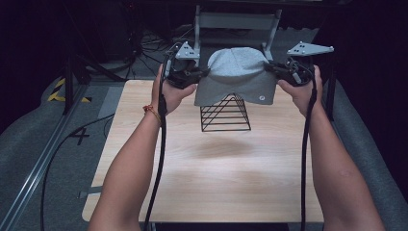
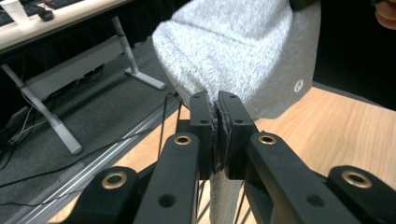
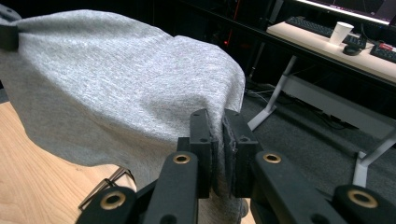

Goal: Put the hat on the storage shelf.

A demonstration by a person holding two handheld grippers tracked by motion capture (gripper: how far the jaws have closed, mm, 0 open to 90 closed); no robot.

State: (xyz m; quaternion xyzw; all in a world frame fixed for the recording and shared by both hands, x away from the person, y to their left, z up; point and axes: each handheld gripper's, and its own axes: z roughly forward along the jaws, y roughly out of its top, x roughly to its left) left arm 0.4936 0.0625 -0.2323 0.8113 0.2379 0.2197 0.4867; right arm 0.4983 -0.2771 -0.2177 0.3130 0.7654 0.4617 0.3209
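Worktop (image 1: 207, 183) is bare wood with a wire rack (image 1: 225, 114) near its far edge. A grey beanie (image 1: 236, 77) hangs stretched just above the rack — left hand-held gripper (image 1: 202, 73) and right hand-held gripper (image 1: 270, 68) each clamped on its rim. Looks like mid-placement; next I'd guess lowering it evenly over the rack's peak.

I can't read any words, brand names or numbers from here. The one mark I can pick out is a small round white logo (image 2: 299, 86) on the grey knit hat (image 2: 243, 51), near its lower hem; from the high view the logo (image 1: 261, 97) sits at about five o'clock on the hat (image 1: 235, 72). It looks like a circle with a curved figure inside, but it is too small for me to make out as letters.
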